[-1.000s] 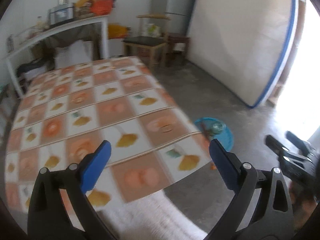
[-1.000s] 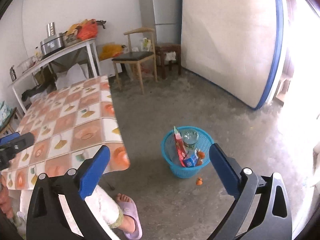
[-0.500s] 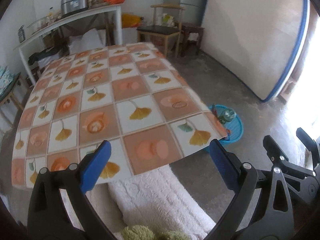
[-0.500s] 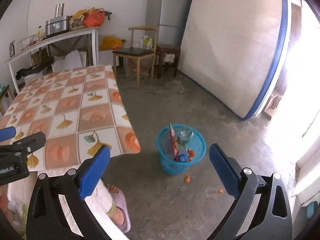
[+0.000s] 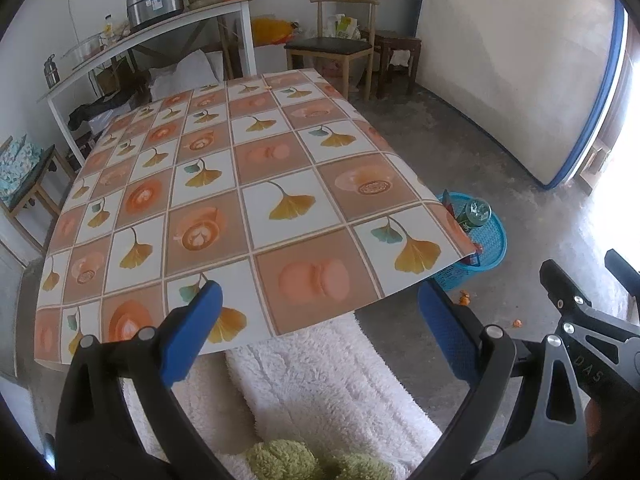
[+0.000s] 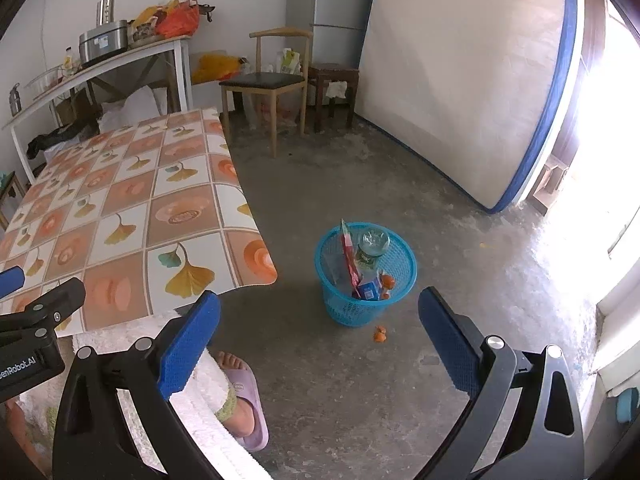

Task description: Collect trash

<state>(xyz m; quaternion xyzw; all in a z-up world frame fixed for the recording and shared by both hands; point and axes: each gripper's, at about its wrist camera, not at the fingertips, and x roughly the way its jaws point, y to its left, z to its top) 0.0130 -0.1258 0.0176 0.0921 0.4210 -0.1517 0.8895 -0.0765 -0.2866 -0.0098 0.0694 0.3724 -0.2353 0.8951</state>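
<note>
Two grippers hang over the near edge of the table (image 5: pixel 248 184), and both are empty: the left gripper (image 5: pixel 316 332) has its blue fingers (image 5: pixel 192 332) spread wide with nothing between them, and the right gripper (image 6: pixel 320 336) is equally wide open, holding nothing. Most of the collecting looks done. The tablecloth shows no litter in either view, and the blue basket (image 6: pixel 402 276) on the floor just right of the table's near right corner already holds a clear bottle (image 6: pixel 372 246), a red wrapper (image 6: pixel 349 258) and a small blue carton (image 6: pixel 369 290). What seems left are small orange scraps on the floor: one (image 6: pixel 379 334) lies just near of the basket, and a fainter speck (image 5: pixel 518 323) sits further right. The wrapper stands nearly upright, its long axis leaning against the basket's left wall with the tip up; the bottle stands with its top pointing up. The scrap is too small to judge its direction.
</note>
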